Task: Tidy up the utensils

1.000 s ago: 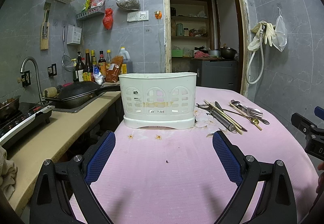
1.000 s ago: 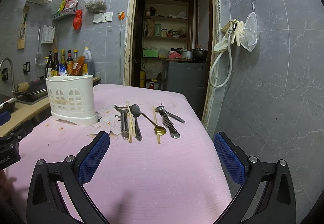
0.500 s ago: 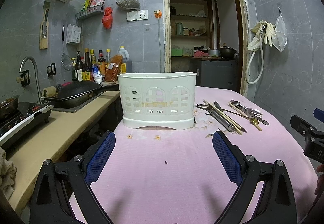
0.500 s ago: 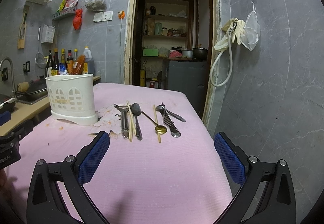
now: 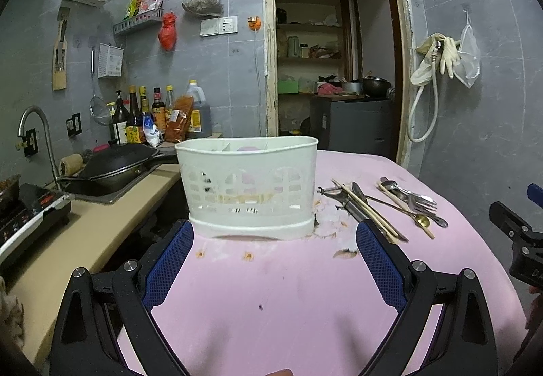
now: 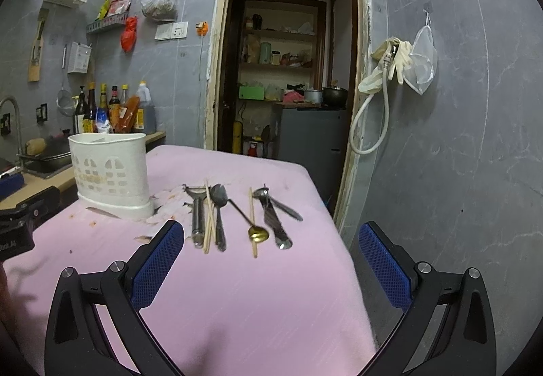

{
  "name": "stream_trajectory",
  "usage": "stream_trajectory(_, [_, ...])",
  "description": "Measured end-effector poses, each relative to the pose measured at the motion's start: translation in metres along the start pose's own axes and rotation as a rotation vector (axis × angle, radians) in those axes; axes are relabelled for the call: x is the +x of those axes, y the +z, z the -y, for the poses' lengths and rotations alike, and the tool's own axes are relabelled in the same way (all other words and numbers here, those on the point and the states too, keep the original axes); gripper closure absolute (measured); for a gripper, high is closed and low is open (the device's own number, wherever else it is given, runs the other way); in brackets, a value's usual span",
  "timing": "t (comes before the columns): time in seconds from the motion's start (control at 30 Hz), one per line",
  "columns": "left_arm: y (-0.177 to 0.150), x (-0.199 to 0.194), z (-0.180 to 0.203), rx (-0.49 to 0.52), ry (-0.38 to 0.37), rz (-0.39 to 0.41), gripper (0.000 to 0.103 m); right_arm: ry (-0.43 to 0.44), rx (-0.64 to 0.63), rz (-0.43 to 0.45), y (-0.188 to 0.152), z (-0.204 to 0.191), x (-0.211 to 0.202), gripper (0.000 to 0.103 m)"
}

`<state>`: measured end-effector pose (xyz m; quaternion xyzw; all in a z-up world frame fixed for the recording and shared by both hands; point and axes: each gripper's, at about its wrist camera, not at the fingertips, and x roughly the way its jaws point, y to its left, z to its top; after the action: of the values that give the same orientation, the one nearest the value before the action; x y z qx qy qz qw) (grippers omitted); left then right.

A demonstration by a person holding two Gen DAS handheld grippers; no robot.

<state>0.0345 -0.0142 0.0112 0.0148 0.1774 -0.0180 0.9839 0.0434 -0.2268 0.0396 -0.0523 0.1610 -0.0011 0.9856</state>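
Observation:
A white slotted utensil caddy (image 5: 249, 184) stands upright on the pink table (image 5: 288, 291); it also shows in the right wrist view (image 6: 110, 177). To its right lie a peeler (image 6: 197, 214), chopsticks (image 6: 208, 223), a steel spoon (image 6: 219, 206), a gold spoon (image 6: 253, 223), one more chopstick (image 6: 253, 223) and a fork with a knife (image 6: 275, 218). My left gripper (image 5: 275, 253) is open and empty just in front of the caddy. My right gripper (image 6: 271, 253) is open and empty just short of the utensils.
A wooden counter (image 5: 85, 233) with a wok (image 5: 115, 165), sink tap (image 5: 34, 135) and stove (image 5: 23, 216) runs left of the table. Bottles (image 5: 152, 118) stand at the wall. An open doorway (image 6: 288, 77) lies behind. The table's right edge (image 6: 342, 240) drops off near the wall.
Both grippers have moved forward: the caddy is closer to the left gripper and the utensils closer to the right gripper. Both stay open.

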Motion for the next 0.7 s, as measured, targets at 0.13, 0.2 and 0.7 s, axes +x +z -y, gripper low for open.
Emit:
stream_trajectory(0.13, [0.012,0.008,0.006,0.021,0.019,0.005,0.009,0.004,-0.014,0.015,0.011,0.008,0.009,0.0])
stream_trajectory(0.2, [0.019,0.013,0.009,0.027,0.012,0.001,0.009,0.005,-0.017,0.02,0.017,0.013,0.014,0.0])
stream_trajectory(0.7, [0.049,0.059,0.04,0.052,-0.145,-0.058,0.009,0.068,-0.044,-0.034,0.05,0.053,0.074,0.0])
